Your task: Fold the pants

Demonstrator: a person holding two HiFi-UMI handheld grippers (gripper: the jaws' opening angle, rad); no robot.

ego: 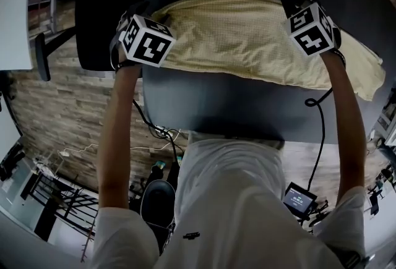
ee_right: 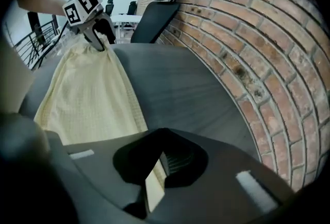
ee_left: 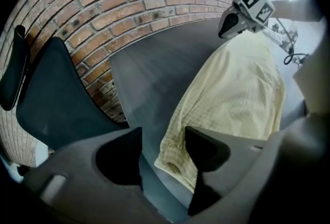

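Pale yellow pants [ego: 247,39] lie stretched across the dark grey table [ego: 229,101]. My left gripper [ego: 148,36] is at their left end and my right gripper [ego: 309,25] at their right end, both pointing steeply down with the marker cubes hiding the jaws. In the left gripper view the left gripper [ee_left: 162,138] is open, with the pants' end [ee_left: 175,153] lying loose on the table between the jaws. In the right gripper view the right gripper [ee_right: 157,166] is shut on a fold of the pants [ee_right: 87,84]; a yellow strip shows between the pads.
A brick wall [ee_right: 247,48] runs along the table's far side. A black office chair [ee_left: 56,99] stands past the table's left end. The table's near edge [ego: 235,132] is at my waist; cables and a small screen [ego: 299,198] are down by the floor.
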